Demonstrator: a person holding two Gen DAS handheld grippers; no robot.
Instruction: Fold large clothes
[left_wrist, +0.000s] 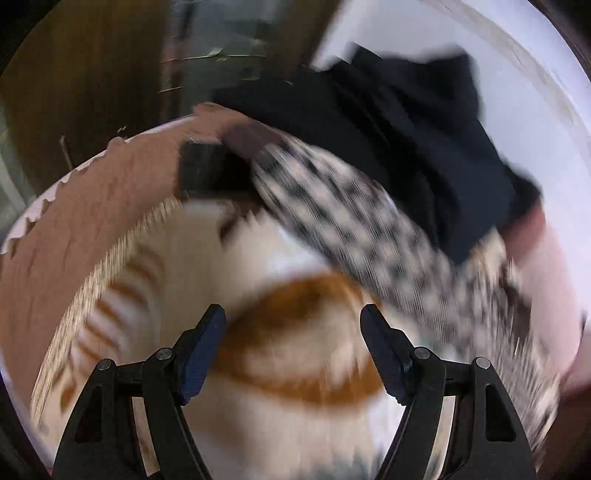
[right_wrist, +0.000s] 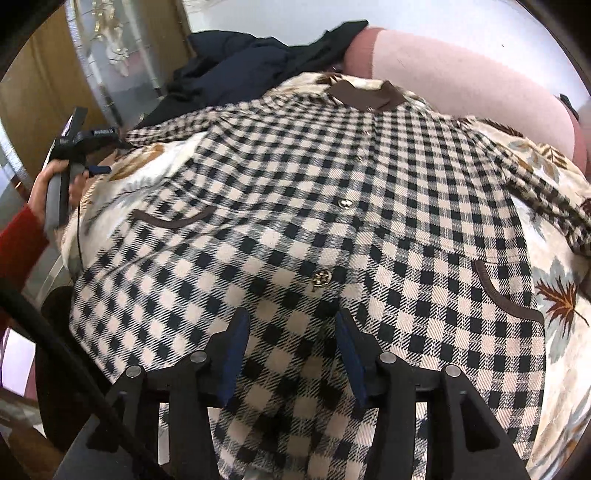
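A checked jacket (right_wrist: 314, 206) is being displayed flat, buttoned, on a leaf-patterned cloth (right_wrist: 565, 295). The right tool (right_wrist: 290, 354) is being held open just above its hem, nothing gripped. The left tool (left_wrist: 293, 350) is being held wide open over the blurred cloth, empty.

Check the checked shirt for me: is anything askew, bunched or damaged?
No damage shows. The checked shirt lies spread flat, buttoned, collar away from the right gripper. A dark garment sits heaped beyond it, unfolded.
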